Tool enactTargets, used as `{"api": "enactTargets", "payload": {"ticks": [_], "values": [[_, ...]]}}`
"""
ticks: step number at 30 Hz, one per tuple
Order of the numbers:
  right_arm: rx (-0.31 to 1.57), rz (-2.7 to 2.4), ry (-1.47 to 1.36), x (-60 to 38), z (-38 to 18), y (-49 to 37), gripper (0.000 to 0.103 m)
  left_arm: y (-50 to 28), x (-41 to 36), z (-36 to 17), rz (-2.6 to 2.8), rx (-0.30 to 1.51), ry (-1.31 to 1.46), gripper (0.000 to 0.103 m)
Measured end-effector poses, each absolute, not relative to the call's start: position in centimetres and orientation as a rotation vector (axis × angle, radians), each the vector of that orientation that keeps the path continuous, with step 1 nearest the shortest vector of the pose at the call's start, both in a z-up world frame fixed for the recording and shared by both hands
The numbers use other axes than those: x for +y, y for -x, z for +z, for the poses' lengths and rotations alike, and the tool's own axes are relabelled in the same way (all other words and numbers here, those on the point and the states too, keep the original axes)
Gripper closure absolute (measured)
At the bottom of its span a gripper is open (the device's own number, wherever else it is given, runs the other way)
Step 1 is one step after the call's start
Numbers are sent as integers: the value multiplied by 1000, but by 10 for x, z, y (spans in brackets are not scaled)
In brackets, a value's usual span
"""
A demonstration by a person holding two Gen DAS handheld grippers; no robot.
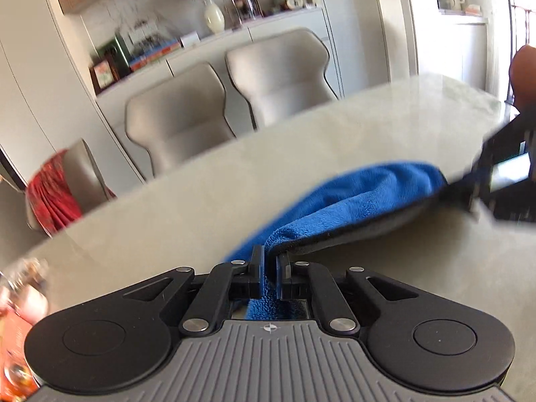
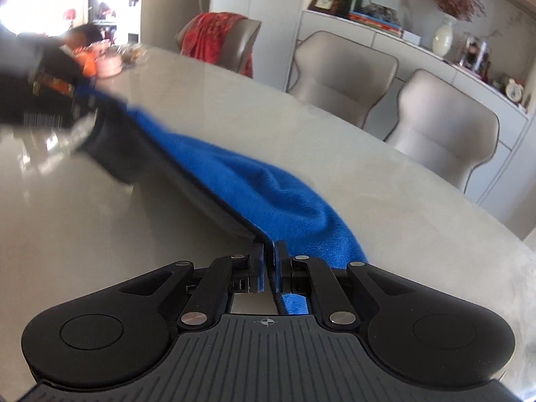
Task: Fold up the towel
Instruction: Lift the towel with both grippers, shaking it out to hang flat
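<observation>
Left gripper (image 1: pixel 270 268) is clamped on one end of the blue towel (image 1: pixel 361 197), and the right gripper (image 2: pixel 270 261) is pinched on the other end, so the cloth is held slung between them above the table (image 1: pixel 187 207). Fluffy, looped pile is shown on the towel's blue face, with a grey underside and a dark stitched hem. Smooth, glossy, pale stone-like material is seen on the tabletop. Padded beige chairs (image 1: pixel 181 114) are ranged behind it. No legible writing is seen.
</observation>
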State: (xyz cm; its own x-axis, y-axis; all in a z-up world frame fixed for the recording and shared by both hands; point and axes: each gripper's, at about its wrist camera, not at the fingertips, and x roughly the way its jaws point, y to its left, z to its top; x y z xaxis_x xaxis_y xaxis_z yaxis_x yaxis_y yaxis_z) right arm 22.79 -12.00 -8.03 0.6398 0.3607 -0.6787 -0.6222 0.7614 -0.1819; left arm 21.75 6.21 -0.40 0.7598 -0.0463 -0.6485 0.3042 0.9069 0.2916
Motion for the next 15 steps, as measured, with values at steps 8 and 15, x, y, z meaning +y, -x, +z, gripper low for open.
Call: {"api": "enactTargets", "payload": {"ticks": [8, 15], "values": [[646, 522, 576, -83, -119, -205, 95, -211, 51, 16, -221, 658, -421, 98], [650, 448, 651, -68, -146, -194, 75, -209, 48, 23, -220, 638, -433, 98]]}}
